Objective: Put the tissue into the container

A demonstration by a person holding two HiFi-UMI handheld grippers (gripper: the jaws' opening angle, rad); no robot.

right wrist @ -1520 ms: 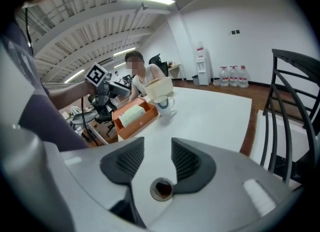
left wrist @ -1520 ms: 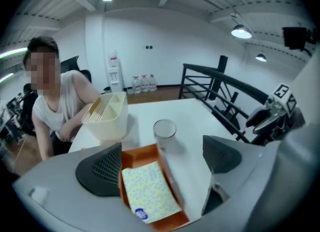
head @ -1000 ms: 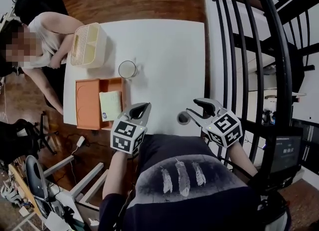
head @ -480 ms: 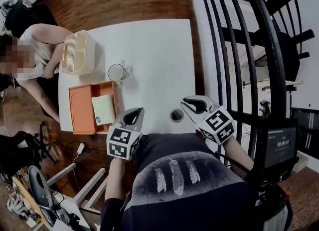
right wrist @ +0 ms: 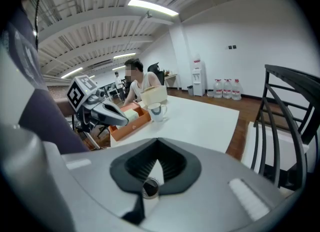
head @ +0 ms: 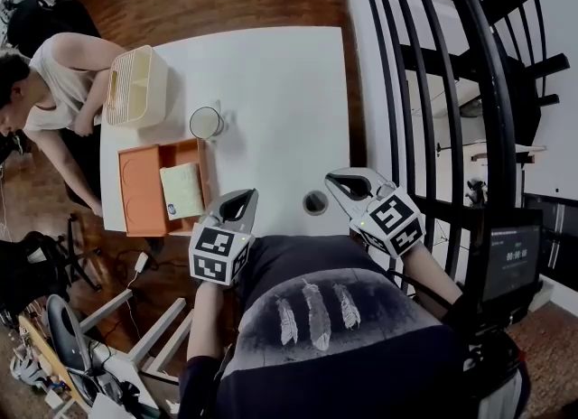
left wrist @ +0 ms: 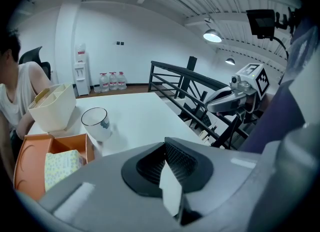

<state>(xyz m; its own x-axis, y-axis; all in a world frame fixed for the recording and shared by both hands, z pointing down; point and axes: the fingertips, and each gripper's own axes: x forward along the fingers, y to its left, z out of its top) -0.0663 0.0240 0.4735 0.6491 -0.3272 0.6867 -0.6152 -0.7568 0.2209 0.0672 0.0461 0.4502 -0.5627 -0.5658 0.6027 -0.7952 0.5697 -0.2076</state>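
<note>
Head view: both grippers hung low at the near edge of the white table [head: 271, 74]. The left gripper [head: 237, 204] had its jaws pressed together, and so did the right gripper [head: 347, 182]. Neither carried anything! The tissue pack [head: 181, 191] lay just ahead of the left jaws and off to their left, in the orange tray [head: 135, 193], in the compartment on the jaws' side. Beyond the tray stood a glass cup [head: 206, 123]. Farther out was the cream container [head: 135, 88], beside a seated person [head: 50, 83]. A round hole in the tabletop [head: 315, 202] sat between the two sets of jaws.

Left gripper view: the left gripper [left wrist: 170, 183] was closed, nothing between its pads. Ahead and far left of the jaws lay the tissue pack [left wrist: 60, 163] in the orange tray [left wrist: 27, 151], then the glass cup [left wrist: 96, 122] and the cream container [left wrist: 52, 107] beyond it. The right gripper [left wrist: 235, 98] floated off to the right.

Right gripper view: the right gripper [right wrist: 150, 176] was shut too, and empty. The round hole [right wrist: 149, 188] showed just past the tips. Well ahead and to the left sat the orange tray [right wrist: 127, 125] with the tissue pack [right wrist: 131, 113], then the glass cup [right wrist: 156, 110] and the cream container [right wrist: 155, 95]. The left gripper [right wrist: 102, 108] hovered left of the jaws.
</note>
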